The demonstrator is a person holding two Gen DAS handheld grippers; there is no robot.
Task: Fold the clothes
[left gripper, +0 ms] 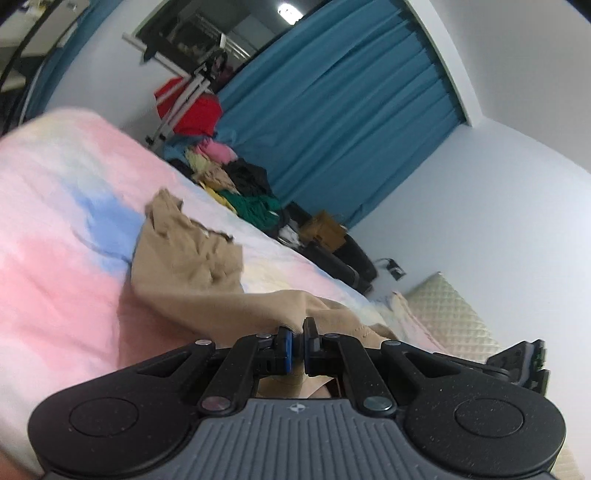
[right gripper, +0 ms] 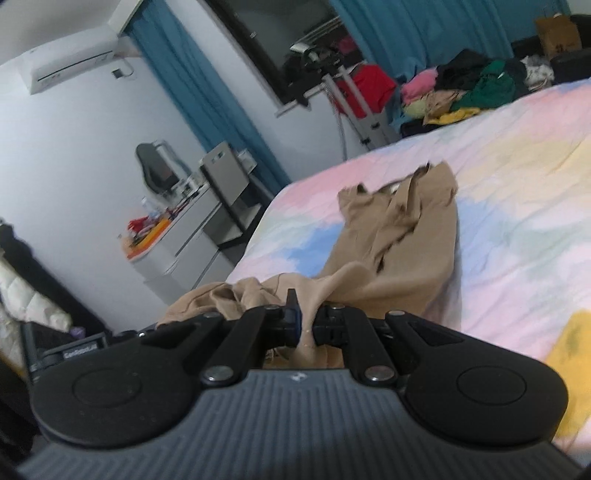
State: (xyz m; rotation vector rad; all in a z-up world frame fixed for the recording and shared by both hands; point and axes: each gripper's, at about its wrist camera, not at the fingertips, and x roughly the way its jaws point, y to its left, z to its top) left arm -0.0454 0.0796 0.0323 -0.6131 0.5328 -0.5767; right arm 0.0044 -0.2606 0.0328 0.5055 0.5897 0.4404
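Both grippers, left [left gripper: 298,334] and right [right gripper: 308,314], clamp the tan garment's [left gripper: 188,254] near edge, its length trailing toward frame center.

Little can be read here. In the right wrist view a black device [right gripper: 70,350] at the lower left edge carries a small strip of pale lettering, too blurred to make out. A brown cardboard box [right gripper: 557,32] at the upper right bears dark marks that cannot be read either. A small round emblem sits on the grey ribbed body of each gripper; it has no legible letters.
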